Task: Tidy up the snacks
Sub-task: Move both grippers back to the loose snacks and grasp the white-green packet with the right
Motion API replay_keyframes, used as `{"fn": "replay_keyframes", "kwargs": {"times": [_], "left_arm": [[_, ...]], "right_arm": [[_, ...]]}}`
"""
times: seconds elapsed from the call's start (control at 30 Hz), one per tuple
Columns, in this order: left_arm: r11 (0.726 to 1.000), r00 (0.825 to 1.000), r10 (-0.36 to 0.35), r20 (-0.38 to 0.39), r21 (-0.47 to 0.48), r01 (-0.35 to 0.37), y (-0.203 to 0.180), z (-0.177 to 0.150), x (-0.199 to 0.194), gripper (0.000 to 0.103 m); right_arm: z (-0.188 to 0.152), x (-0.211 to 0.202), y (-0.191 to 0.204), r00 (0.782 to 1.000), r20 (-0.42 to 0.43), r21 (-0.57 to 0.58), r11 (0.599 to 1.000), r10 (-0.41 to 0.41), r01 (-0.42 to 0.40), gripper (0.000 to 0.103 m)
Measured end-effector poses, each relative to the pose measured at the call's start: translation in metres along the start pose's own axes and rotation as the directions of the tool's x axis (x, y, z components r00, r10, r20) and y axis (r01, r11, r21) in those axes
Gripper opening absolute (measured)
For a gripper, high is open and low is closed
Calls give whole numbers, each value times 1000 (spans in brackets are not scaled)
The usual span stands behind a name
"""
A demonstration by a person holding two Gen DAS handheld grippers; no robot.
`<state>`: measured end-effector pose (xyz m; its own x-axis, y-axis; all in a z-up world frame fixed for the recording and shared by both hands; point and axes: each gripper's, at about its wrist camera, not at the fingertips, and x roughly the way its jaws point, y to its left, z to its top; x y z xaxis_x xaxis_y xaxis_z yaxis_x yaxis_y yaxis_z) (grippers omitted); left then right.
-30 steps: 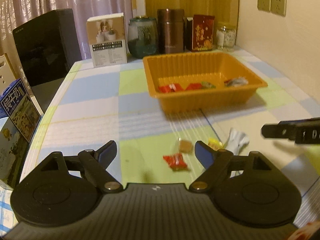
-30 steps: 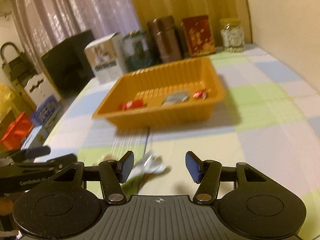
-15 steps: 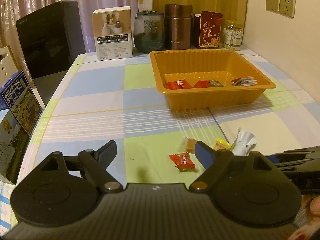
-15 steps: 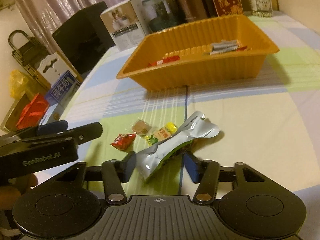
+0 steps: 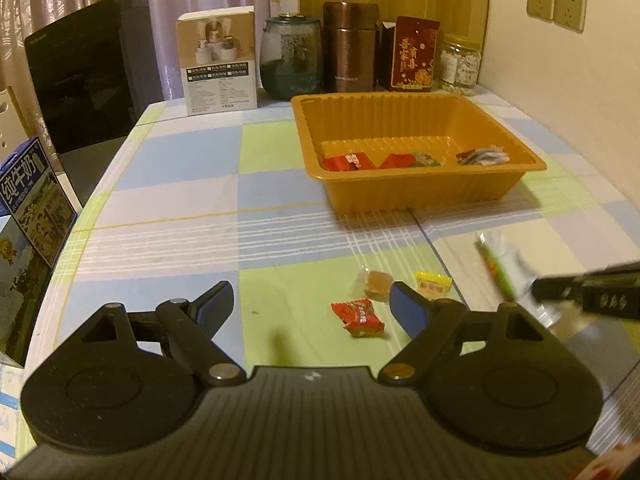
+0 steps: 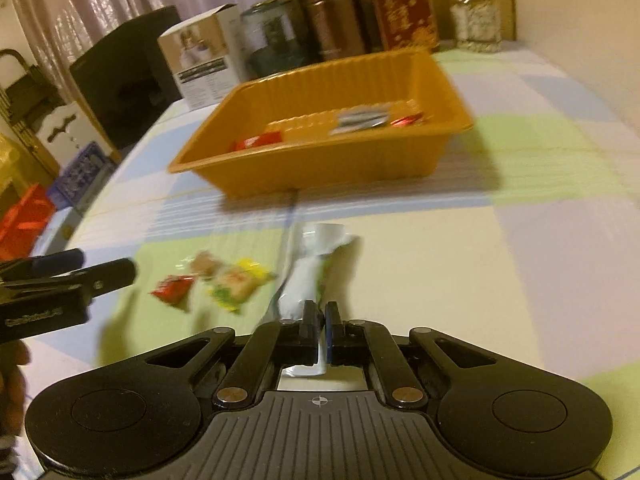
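Right gripper (image 6: 319, 330) jaws pinching crinkled silver foil packet (image 6: 306, 276).

A: Right wrist view is motion-smeared; the silver snack packet (image 6: 306, 276) has its near end hidden between the right gripper (image 6: 319, 322) pads.

B: Left wrist view: packet blurred at 3 o'clock, right gripper cut off by the edge.
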<state>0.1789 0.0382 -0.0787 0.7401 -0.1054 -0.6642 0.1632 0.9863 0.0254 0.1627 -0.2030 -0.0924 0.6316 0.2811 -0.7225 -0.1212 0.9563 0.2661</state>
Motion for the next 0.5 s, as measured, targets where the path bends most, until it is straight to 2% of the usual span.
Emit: {"fn": "replay_keyframes", "kwargs": {"times": [0.23,0.3,0.33,0.37,0.4,0.43,0.5], "left_arm": [[1000,1000,-6,-11,15,6,-7,-1,5,83],[1000,1000,-7,-14,18,8,-9,-1,7,83],[1000,1000,-8,-16,19,8,-9,-1,7,83],[1000,1000,-8,-17,20,9,-10,-1,8,83],[1000,1000,-9,-17,22,10,-10,-1,8,83],[1000,1000,-9,-18,24,9,-11,-2,9,83],[1000,1000,-6,-20,26,7,-10,-2,10,83]], "right_arm": [[-3,-3,-19,999,18,-13,999,-48,48,5],[-4,-2,-18,998,27,-20,998,-62,63,12],[-4,-3,-18,997,33,-22,998,-64,65,26],[-4,-3,-17,997,41,-24,998,-61,62,49],[-4,-4,-17,997,57,-22,998,-58,59,57],[-3,-4,-15,996,69,-22,998,-57,59,60],[-1,-2,-12,995,79,-23,998,-54,56,60]]}}
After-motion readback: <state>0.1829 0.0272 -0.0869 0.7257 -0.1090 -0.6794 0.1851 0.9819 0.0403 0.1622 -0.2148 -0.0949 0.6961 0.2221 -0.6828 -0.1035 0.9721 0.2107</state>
